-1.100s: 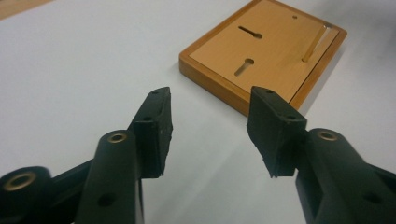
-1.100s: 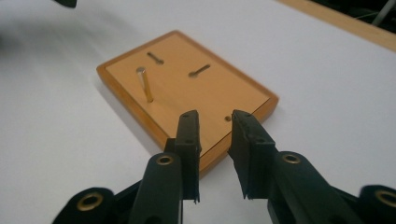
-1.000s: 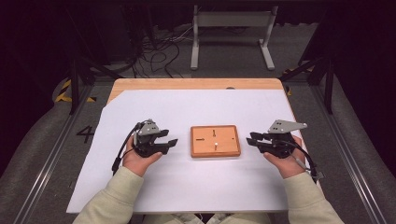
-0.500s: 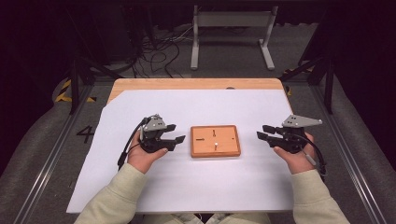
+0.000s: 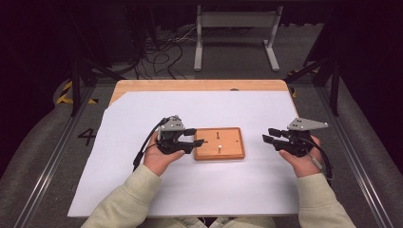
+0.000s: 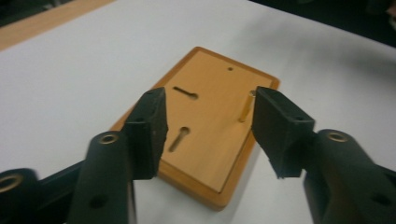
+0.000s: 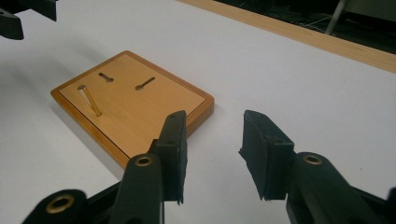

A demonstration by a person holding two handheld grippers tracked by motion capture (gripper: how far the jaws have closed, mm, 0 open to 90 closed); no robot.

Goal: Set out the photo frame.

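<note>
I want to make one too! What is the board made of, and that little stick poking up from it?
The board looks like wood: orange-brown, faint grain, a darker raised rim, and a smooth, slightly glossy top, maybe varnished. The stick looks like metal, perhaps brass: thin, golden, with a shine along it. It could also be gold-painted; the pictures can't settle that.

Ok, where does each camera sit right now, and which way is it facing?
High view: above the person's side, looking forward and down on the table; forearms, left gripper and right gripper show.
Left gripper view: rides the left gripper, looking along its open jaws onto the wooden board.
Right gripper view: rides the right gripper, facing the board's near corner; jaws open, nothing between.
Shared: the board and its upright brass pin.
</note>
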